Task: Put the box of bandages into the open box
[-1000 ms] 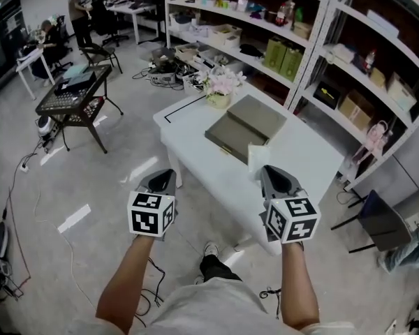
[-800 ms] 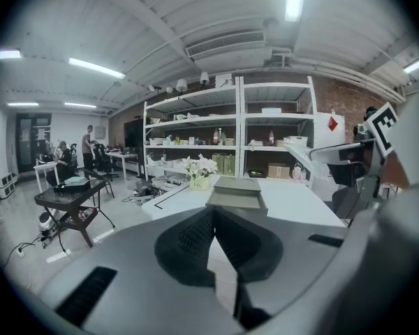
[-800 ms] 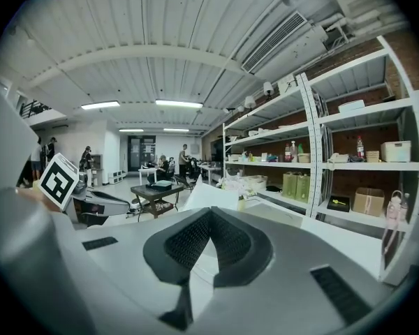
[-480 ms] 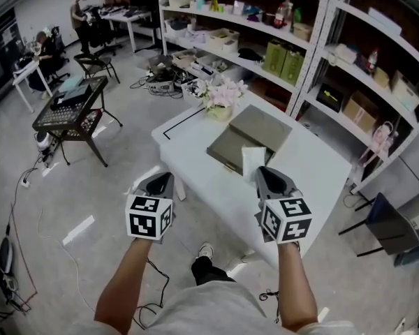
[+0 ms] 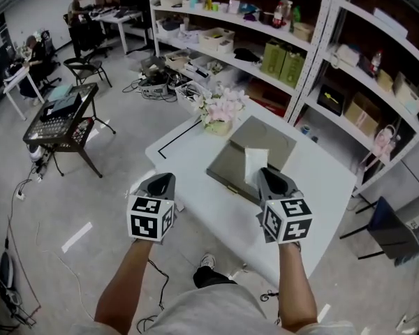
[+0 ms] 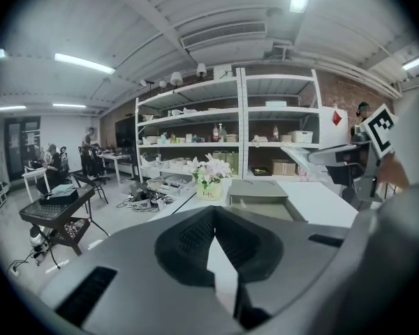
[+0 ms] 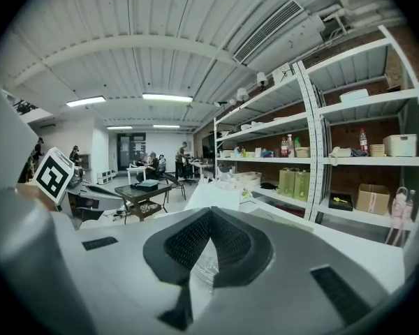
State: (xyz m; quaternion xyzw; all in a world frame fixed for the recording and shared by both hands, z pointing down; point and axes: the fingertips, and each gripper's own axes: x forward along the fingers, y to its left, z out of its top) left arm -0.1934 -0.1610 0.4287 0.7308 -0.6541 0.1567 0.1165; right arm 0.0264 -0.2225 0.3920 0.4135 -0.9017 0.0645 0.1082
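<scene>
A white box of bandages (image 5: 255,165) sticks out ahead of my right gripper (image 5: 267,176), which is shut on it. In the head view it stands over the near part of the olive-grey open box (image 5: 232,165), whose lid (image 5: 263,132) lies folded back on the white table (image 5: 188,152). From the right gripper view the white box of bandages (image 7: 213,195) rises just past the jaws. My left gripper (image 5: 162,181) hangs shut and empty beside the table's near left edge. The left gripper view shows the open box (image 6: 258,192) ahead on the table.
A pot of pale flowers (image 5: 222,110) stands at the table's far corner behind the open box. Loaded metal shelves (image 5: 286,40) run behind and to the right. A black cart (image 5: 59,117) stands at left, a dark chair (image 5: 384,229) at right, with cables on the floor.
Both grippers have come forward to the table. The box of bandages in the right gripper, earlier short of the open box, now sits over its near part.
</scene>
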